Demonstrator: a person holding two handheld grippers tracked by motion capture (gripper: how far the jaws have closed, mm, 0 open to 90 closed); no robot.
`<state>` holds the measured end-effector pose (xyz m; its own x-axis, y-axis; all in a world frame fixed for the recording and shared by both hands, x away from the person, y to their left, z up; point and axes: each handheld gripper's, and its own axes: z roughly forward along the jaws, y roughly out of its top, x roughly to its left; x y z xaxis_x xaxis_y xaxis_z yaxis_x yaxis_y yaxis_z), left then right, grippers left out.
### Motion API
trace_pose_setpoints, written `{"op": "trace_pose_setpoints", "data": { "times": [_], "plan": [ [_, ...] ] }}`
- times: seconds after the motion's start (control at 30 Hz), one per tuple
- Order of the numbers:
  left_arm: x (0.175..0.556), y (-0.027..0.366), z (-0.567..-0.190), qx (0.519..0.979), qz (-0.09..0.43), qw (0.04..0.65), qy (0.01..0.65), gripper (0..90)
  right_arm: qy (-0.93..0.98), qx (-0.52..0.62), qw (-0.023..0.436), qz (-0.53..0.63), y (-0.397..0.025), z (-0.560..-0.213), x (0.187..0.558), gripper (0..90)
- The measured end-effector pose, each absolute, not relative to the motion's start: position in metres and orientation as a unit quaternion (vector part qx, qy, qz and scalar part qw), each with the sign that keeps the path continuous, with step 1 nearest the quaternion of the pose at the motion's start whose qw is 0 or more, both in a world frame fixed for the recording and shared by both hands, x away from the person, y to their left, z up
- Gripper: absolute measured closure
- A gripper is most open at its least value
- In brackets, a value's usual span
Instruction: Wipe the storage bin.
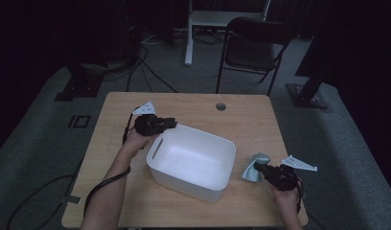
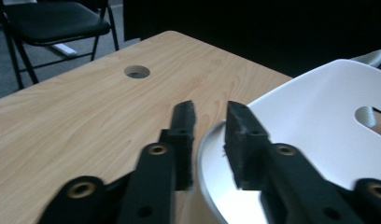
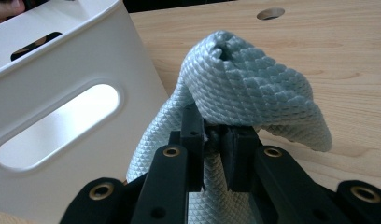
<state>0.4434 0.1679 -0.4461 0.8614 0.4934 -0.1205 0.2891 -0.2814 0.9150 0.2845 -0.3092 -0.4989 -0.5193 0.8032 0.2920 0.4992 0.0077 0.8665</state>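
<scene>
A white plastic bin [image 1: 191, 160] with handle slots stands in the middle of the wooden table [image 1: 251, 124]. My left gripper [image 1: 172, 123] is at the bin's far left corner. In the left gripper view its jaws straddle the bin's rim [image 2: 212, 140], one outside and one inside, and my left gripper [image 2: 209, 114] looks shut on it. To the right of the bin, my right gripper [image 1: 258, 167] is shut on a light blue textured cloth [image 1: 252, 168]. In the right gripper view the cloth [image 3: 254, 84] bunches up over my right gripper [image 3: 214, 135] and hangs beside the bin's wall [image 3: 62, 93].
A round cable hole [image 1: 221, 106] is near the table's far edge. A black folding chair [image 1: 253, 45] stands behind the table, with cables on the floor to the left. Bare tabletop lies beyond and to the right of the bin.
</scene>
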Motion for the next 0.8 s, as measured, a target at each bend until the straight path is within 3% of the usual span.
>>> {"op": "trace_pose_setpoints", "data": {
  "times": [0.53, 0.8],
  "plan": [
    [0.414, 0.187, -0.446, 0.789, 0.126, 0.535, 0.277, 84.6, 0.694, 0.470, 0.144, 0.527, -0.309, -0.498, 0.284, 80.5],
    [0.407, 0.189, -0.445, 0.790, 0.137, 0.527, 0.281, 83.3, 0.695, 0.468, 0.141, 0.527, -0.306, -0.498, 0.285, 80.5]
  ]
}}
